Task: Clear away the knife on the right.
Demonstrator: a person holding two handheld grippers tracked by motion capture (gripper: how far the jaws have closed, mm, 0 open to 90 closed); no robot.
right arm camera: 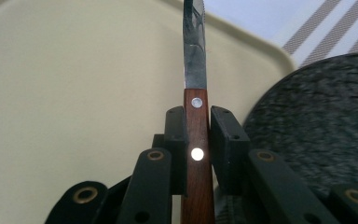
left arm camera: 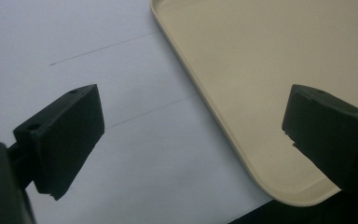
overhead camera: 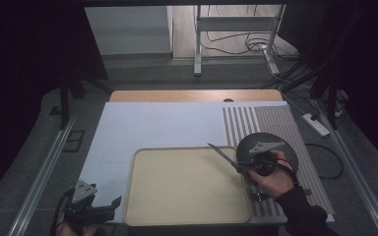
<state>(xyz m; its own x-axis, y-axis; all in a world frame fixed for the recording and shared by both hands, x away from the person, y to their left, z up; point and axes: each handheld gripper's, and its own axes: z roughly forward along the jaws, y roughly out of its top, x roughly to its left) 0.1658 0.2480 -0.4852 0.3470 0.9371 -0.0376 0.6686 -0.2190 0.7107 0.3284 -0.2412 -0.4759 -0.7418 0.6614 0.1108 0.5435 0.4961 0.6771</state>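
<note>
My right gripper is shut on the wooden handle of a knife. In the high view the knife points up-left from the right gripper, its blade above the right edge of the beige tray. A dark round plate lies just behind the right hand on the striped mat; the plate sits to the right of the jaws in the right gripper view. My left gripper rests at the table's front left corner, near the tray's corner. Its jaws stand wide apart with nothing between them; the left gripper hovers over white table and tray corner.
A striped placemat covers the right side of the white tabletop. A fork lies on the mat near the front edge, beside the right wrist. Stands and cables lie on the floor beyond the table.
</note>
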